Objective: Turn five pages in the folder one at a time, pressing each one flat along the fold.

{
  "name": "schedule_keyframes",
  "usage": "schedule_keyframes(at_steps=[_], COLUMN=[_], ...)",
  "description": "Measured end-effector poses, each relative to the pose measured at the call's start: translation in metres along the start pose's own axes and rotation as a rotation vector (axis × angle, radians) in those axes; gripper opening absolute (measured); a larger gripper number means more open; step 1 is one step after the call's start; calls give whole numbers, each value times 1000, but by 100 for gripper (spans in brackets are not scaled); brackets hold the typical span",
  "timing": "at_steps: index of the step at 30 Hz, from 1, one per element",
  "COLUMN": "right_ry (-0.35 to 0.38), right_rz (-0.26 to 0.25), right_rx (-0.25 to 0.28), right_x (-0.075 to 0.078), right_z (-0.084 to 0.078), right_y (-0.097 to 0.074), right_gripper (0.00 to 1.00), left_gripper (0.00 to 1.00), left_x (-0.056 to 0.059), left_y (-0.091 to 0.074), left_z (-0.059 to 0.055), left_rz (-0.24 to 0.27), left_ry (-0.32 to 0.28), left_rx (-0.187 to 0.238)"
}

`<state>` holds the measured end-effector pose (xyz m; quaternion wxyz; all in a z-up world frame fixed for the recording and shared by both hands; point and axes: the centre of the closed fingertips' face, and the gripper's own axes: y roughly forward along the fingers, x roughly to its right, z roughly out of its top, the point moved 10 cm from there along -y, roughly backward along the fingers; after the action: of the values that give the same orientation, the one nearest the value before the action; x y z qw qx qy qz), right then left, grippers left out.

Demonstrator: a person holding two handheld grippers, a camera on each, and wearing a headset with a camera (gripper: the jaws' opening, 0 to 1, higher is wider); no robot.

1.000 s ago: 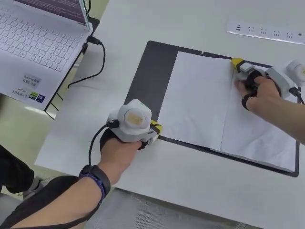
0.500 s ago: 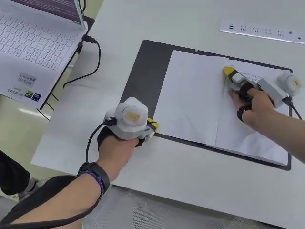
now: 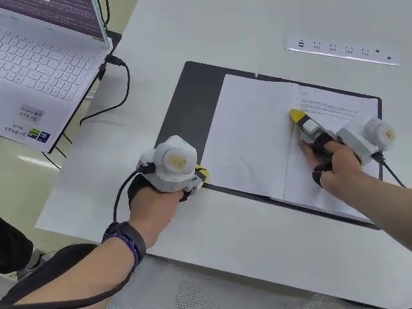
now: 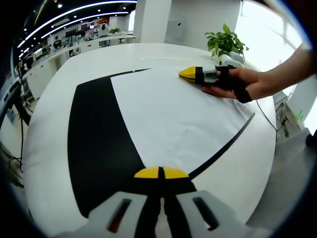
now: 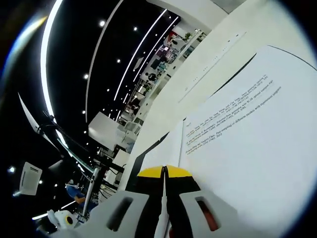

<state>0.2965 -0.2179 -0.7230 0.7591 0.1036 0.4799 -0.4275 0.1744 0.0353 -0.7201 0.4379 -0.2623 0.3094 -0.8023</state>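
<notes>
White table [image 3: 225,32] holds laptop [image 3: 45,71], power strip [image 3: 341,51], open folder [image 3: 187,109]; left gripper [image 3: 199,172] and right gripper [image 3: 297,116] jaws pressed together.

One folder [image 3: 187,103] lies open on one bench [image 3: 225,32]. Two pages show in it: one blank page [image 3: 248,129] on the left and one printed page [image 3: 335,109] on the right. There are two claws, the left claw [image 3: 201,172] at the folder's near left edge and the right claw [image 3: 296,116] at the fold. Two hands hold them, the left hand [image 3: 151,203] and the right hand [image 3: 335,164]. One laptop [image 3: 38,71] sits far left and one power strip [image 3: 341,51] far right. Three black cables [image 3: 122,90] show: one at the laptop and one behind each claw. One band [image 3: 129,235] rings the left wrist. One plant [image 4: 225,42] stands beyond the bench.
</notes>
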Motion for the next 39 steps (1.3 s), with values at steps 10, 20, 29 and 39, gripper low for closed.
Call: schedule_keyframes(at_steps=[10,20,29,39], right_ry=[-4,-11,-34,-31], right_rz=[23,41,52,50], right_rx=[-17,-40,-78,-92], right_x=[-4,0,2,1], right_z=[-13,-26,-40,-54], right_y=[-18,-32,-46,-63], right_gripper=[0,0,0,0], left_gripper=[0,0,0,0], left_x=[0,1,1,2], left_y=[0,1,1,1], left_z=[1,1,1,0], left_rz=[5,8,14,16], left_ry=[6,-4,-4,-9], left_rx=[-3,-4,-1,9])
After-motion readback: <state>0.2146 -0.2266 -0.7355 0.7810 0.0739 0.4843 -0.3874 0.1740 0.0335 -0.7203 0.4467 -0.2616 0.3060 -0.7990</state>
